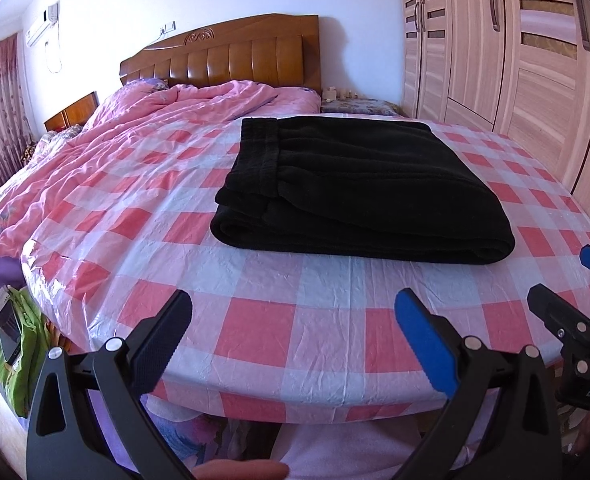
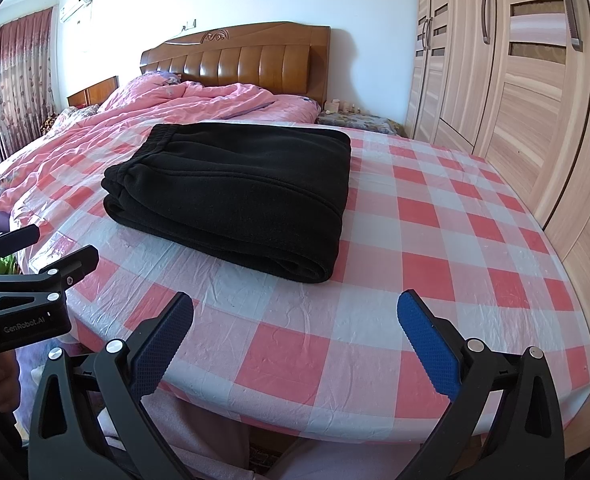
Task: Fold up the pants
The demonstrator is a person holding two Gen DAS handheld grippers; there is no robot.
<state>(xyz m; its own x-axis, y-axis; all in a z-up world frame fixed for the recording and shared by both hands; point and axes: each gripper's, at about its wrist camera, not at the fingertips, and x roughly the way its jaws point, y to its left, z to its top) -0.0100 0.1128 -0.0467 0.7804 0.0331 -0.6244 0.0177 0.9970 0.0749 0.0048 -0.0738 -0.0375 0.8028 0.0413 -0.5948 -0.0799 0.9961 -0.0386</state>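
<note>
One folded pants (image 1: 359, 196) bundle, waistband pointing left; long axis sideways.

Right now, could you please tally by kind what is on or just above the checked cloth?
Folded black pants: 1
Open grippers: 2, left gripper and right gripper, both hovering at the near edge of the checked cloth
Total: 3
</note>
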